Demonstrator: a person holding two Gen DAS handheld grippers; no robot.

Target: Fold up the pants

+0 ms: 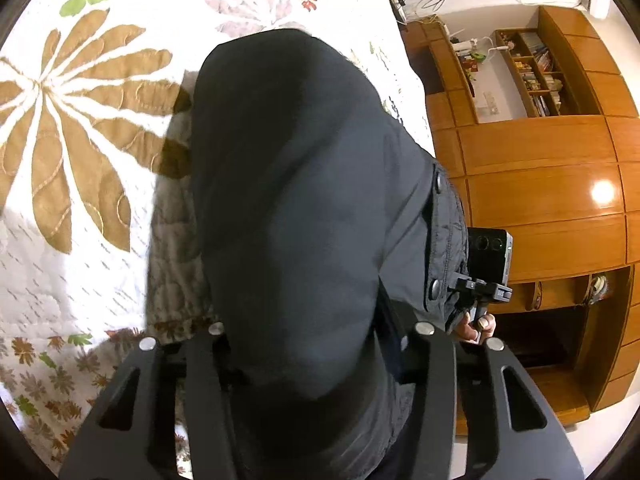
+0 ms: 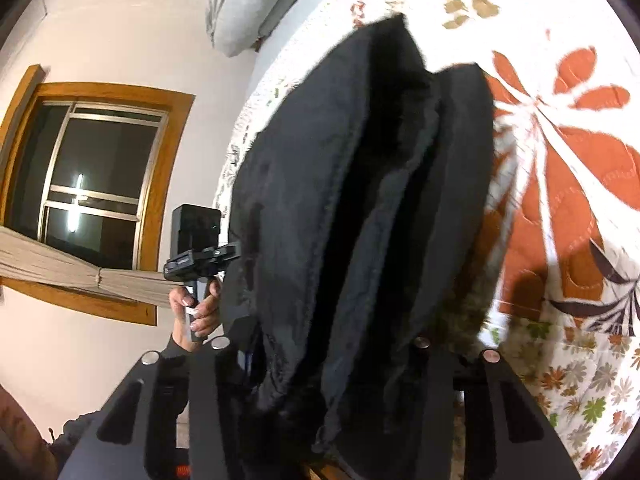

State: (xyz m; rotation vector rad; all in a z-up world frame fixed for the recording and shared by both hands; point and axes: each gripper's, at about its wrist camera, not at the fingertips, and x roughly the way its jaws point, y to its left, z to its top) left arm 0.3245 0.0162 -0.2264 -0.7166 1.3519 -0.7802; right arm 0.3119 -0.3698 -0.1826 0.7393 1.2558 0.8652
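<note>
Dark grey-black pants (image 1: 296, 184) hang lifted above a floral bedspread (image 1: 80, 128). My left gripper (image 1: 316, 360) is shut on the pants' fabric, which bulges between its fingers and hides the tips. In the right wrist view the pants (image 2: 360, 208) hang in folded layers, and my right gripper (image 2: 320, 376) is shut on them too. Each view shows the other gripper held in a hand beside the cloth: the right one (image 1: 486, 276), the left one (image 2: 200, 256).
The bedspread (image 2: 568, 184) with orange flowers lies under the pants. A wooden cabinet (image 1: 540, 184) with shelves stands beyond the bed edge. A window (image 2: 100, 176), a white wall and grey pillows (image 2: 248, 4) are on the other side.
</note>
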